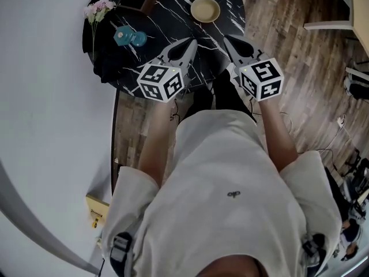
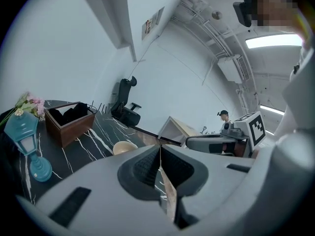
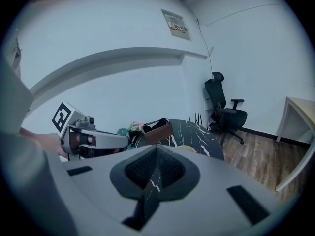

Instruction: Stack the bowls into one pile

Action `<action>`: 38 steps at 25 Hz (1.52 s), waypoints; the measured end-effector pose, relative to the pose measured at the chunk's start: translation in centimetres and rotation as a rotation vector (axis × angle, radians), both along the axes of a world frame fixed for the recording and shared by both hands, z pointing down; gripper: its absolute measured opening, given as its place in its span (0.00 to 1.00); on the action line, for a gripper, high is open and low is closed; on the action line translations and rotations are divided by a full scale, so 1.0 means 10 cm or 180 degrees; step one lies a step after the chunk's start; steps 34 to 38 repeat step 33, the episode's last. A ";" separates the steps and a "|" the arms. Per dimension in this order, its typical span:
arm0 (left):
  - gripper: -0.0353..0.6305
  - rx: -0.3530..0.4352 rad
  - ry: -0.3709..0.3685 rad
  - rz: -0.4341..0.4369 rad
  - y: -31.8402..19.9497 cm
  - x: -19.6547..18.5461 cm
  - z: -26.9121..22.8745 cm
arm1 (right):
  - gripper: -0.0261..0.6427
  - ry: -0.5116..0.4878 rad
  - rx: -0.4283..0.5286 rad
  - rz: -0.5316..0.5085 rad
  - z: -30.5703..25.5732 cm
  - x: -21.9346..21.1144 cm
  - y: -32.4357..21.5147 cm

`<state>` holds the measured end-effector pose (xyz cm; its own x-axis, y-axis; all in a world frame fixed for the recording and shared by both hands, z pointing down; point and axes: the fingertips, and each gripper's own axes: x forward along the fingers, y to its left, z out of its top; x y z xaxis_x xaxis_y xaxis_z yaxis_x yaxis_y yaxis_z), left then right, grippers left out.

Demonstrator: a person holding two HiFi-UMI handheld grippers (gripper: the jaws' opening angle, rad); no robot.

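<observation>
Directly below the head camera comes the person's white shirt (image 1: 230,195), with both bare forearms reaching forward from it. Each hand carries a gripper over the near edge of the round black marble table (image 1: 167,22), and the two marker cubes sit side by side, apart. The left gripper (image 2: 160,149) has its jaws clenched together, the ribbed pads meeting in a thin line with nothing between them. The right gripper (image 3: 156,149) is likewise closed tight and empty. Both point out across the tabletop, tilted a little downward, and neither touches anything on it. Past the jaw tips, toward the far side of the table, sits the tan bowl pile (image 1: 205,9); from above it reads as one round rim, and how many bowls it holds cannot be told. It stands well apart from both grippers. To its left on the table is a blue lantern ornament (image 2: 23,132), with a spray of pink flowers (image 2: 29,103) beside it at the table's edge, and farther back a brown wooden box (image 2: 69,122) with dark contents. Beyond the table a black office chair (image 3: 224,109) stands on the wood plank floor (image 1: 288,51) against a pale wall.
</observation>
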<state>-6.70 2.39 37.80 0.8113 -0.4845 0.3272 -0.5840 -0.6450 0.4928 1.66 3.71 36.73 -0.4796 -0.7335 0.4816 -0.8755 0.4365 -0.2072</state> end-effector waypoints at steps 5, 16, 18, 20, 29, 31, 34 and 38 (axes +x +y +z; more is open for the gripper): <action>0.07 0.0022 0.0056 0.0073 0.06 0.00 -0.06 | 0.04 -0.0008 0.0145 0.0084 -0.12 -0.03 0.07; 0.07 0.0134 0.0112 0.0161 0.14 -0.01 -0.20 | 0.04 0.0042 0.0248 0.0185 -0.19 -0.01 0.24; 0.07 0.0150 0.0119 0.0157 0.13 -0.01 -0.23 | 0.04 0.0050 0.0269 0.0180 -0.21 -0.02 0.24; 0.07 0.0159 0.0127 0.0153 0.14 -0.01 -0.25 | 0.04 0.0058 0.0284 0.0164 -0.23 -0.03 0.25; 0.07 0.0141 0.0186 0.0161 0.19 0.05 -0.25 | 0.04 0.0088 0.0320 0.0150 -0.27 -0.04 0.30; 0.07 0.0143 0.0185 0.0175 0.20 0.07 -0.25 | 0.04 0.0098 0.0321 0.0151 -0.27 -0.04 0.32; 0.07 0.0148 0.0183 0.0189 0.20 0.09 -0.25 | 0.04 0.0109 0.0326 0.0153 -0.28 -0.03 0.33; 0.07 0.0148 0.0183 0.0189 0.20 0.09 -0.25 | 0.04 0.0109 0.0326 0.0153 -0.28 -0.03 0.33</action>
